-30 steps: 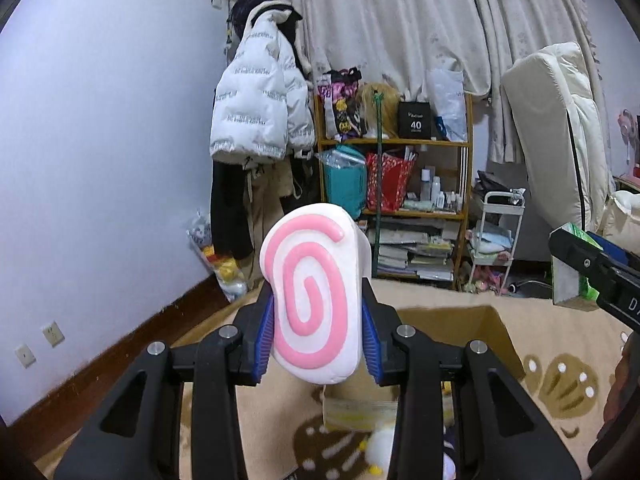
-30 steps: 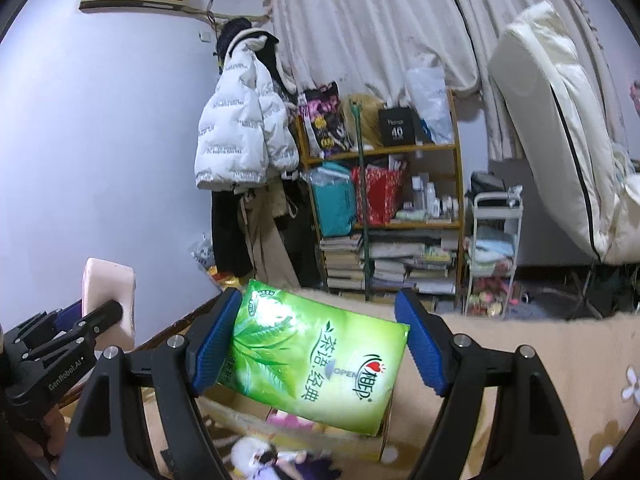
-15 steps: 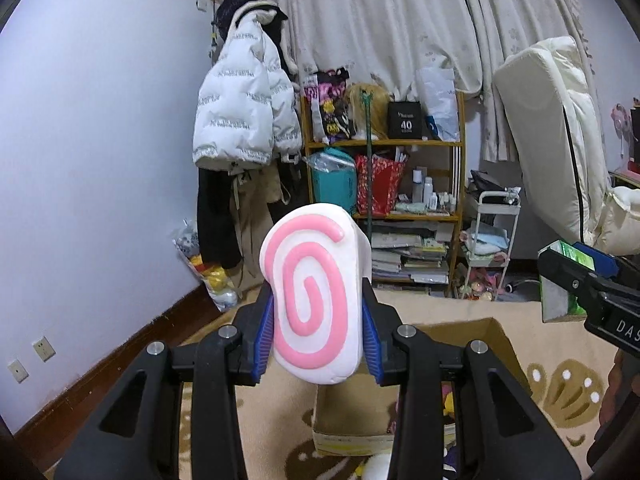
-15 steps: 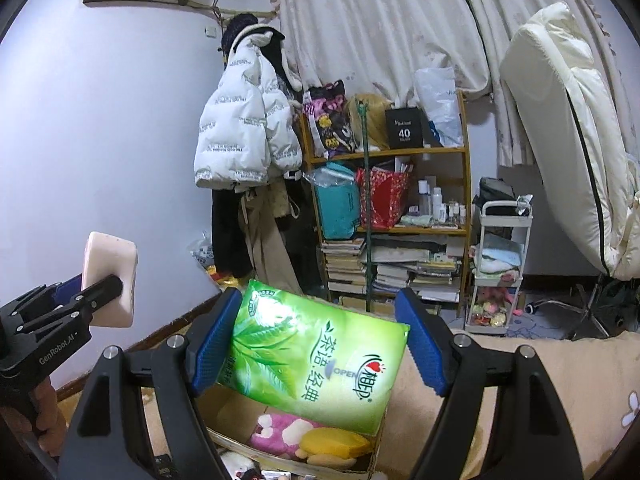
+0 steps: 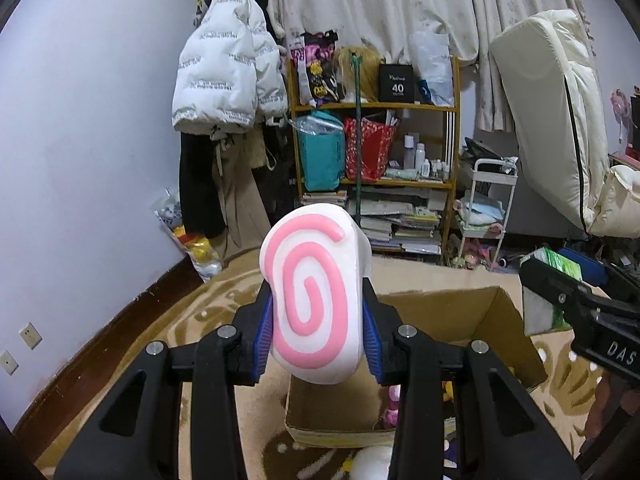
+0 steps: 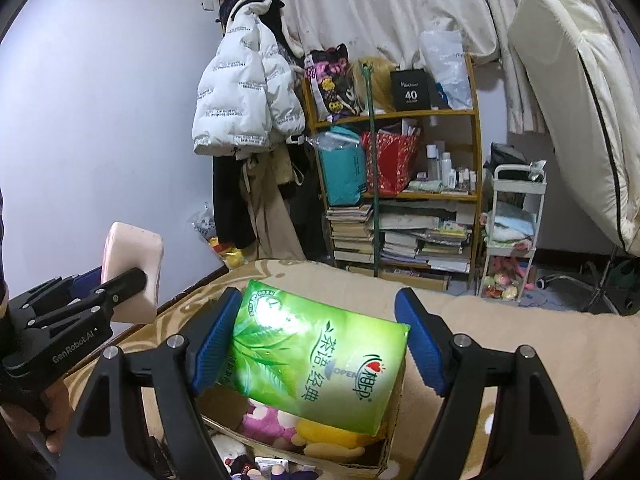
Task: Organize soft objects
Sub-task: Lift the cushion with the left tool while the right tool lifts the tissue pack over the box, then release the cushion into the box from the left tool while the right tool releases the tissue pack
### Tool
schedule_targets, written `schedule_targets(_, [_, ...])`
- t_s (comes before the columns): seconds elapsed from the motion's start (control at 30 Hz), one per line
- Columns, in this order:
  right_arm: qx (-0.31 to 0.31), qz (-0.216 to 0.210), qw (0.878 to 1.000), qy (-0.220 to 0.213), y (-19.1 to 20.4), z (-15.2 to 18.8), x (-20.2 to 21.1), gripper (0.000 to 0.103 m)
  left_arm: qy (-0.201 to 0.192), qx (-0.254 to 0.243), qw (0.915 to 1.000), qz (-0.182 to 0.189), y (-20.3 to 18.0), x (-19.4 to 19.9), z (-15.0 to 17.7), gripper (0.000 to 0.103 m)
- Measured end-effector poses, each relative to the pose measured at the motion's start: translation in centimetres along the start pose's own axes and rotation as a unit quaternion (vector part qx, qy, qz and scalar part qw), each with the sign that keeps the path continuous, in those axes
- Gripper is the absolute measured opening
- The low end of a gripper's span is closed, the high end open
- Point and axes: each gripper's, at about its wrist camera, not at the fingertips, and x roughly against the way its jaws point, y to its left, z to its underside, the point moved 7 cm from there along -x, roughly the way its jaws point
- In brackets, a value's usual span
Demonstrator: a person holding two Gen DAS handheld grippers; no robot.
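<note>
Between the blue pads of the left claw (image 5: 318, 330), in the left wrist view, a white squishy toy with a pink spiral (image 5: 314, 304) stands clamped upright, and beyond it the open cardboard box (image 5: 472, 316) on the tan rug (image 5: 224, 292) now sits larger and lower in frame than a second ago, when only its far flap showed; the claw has dipped toward it, so a drop into the box looks close. At far right the right claw's black body shows with a green edge of its load. Over in the right wrist view, the right claw (image 6: 320, 342) is clamped wide on a green tissue pack (image 6: 320, 356), tilted, and the box beneath has come into sight with plush toys (image 6: 296, 428) inside, where earlier mostly cardboard showed. Both loads hang above the box, not yet released.
</note>
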Motion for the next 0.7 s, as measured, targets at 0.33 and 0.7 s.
schedule_targets(0.33, [-0.035, -0.015, 0.998, 0.040, -1.7, 2.9, -2.9, 0.082, 0.049, -0.018, 0.9986, 0.010, -1.4, -2.7, 3.1, 0.038])
schedule_targets(0.7, [-0.062, -0.028, 0.995, 0.074, -2.6, 4.5, -4.6, 0.083, 0.062, -0.014, 0.9980, -0.003, -1.2, -3.8, 4.2, 0.057])
